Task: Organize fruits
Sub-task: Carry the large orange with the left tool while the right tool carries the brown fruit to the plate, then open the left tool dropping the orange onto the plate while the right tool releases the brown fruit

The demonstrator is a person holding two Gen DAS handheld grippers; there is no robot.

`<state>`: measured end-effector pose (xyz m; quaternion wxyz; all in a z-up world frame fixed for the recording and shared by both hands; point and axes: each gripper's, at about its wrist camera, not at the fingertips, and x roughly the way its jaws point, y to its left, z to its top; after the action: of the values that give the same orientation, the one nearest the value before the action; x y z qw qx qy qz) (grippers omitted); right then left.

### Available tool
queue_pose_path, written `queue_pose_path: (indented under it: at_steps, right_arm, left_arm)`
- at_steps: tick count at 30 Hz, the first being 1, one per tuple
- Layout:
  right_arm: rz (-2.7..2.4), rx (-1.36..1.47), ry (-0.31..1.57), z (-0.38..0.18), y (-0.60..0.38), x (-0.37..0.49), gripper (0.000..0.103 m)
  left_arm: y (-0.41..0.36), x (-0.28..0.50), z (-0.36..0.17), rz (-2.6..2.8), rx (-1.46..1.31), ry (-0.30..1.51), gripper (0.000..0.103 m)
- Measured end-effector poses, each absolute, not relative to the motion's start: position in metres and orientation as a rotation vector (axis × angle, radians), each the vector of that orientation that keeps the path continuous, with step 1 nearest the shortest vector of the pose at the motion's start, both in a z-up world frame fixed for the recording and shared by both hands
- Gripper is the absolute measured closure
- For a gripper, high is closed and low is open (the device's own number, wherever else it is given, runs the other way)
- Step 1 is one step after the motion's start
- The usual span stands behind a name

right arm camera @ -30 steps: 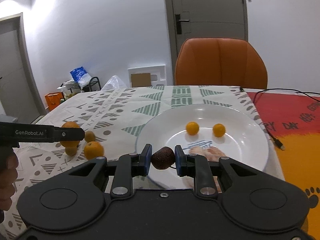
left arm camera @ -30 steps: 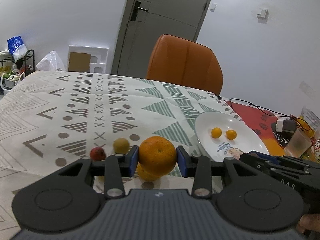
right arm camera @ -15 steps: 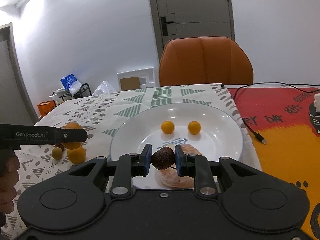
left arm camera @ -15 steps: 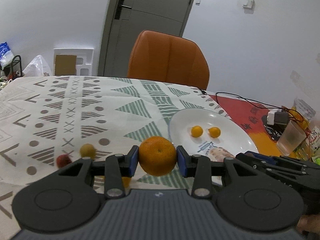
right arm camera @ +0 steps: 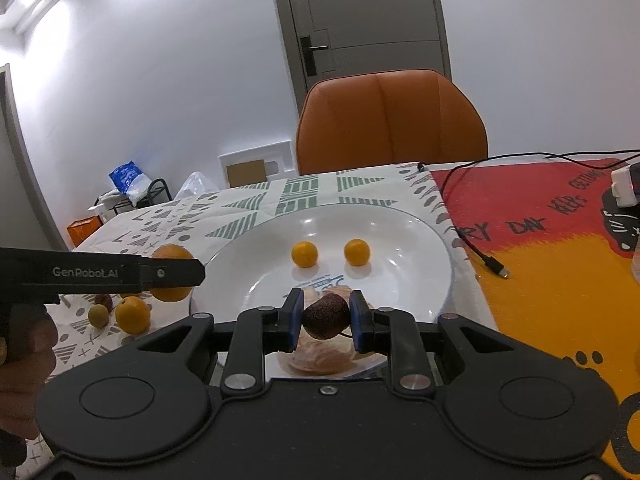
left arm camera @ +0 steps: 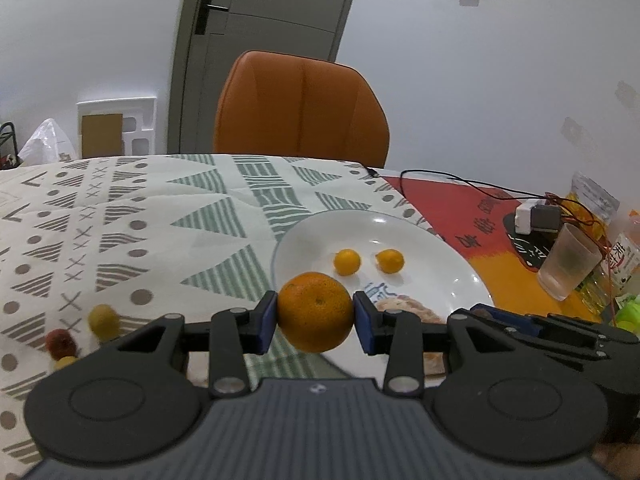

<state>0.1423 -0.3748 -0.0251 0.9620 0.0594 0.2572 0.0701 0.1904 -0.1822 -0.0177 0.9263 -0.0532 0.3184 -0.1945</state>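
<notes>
Left gripper (left arm camera: 315, 317) clamps an orange (left arm camera: 315, 311), held above the plate's (left arm camera: 448, 276) near-left rim. Right gripper (right arm camera: 325, 317) pinches a dark fruit (right arm camera: 325, 316) over the plate's near part, above a peeled fruit (right arm camera: 324, 356). Two kumquats (right arm camera: 305, 254) lie farther in.

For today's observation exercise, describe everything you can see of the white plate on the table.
The plate is round, white, glossy and shallow, with a raised rim and a small blue mark near its middle. It lies flat on the patterned tablecloth, beside the red and orange mat. On it sit two small orange fruits side by side, apart, and a pale peeled fruit near its front edge. Nothing grips it.
</notes>
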Motion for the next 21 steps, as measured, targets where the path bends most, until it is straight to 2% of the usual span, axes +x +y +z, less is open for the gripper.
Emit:
queue_pose_path:
  at_steps: [21]
  right_arm:
    - [0.105, 0.103, 0.519, -0.025, -0.382, 0.152, 0.080]
  left_arm:
    - [-0.202, 0.203, -0.021, -0.417, -0.092, 0.663, 0.061]
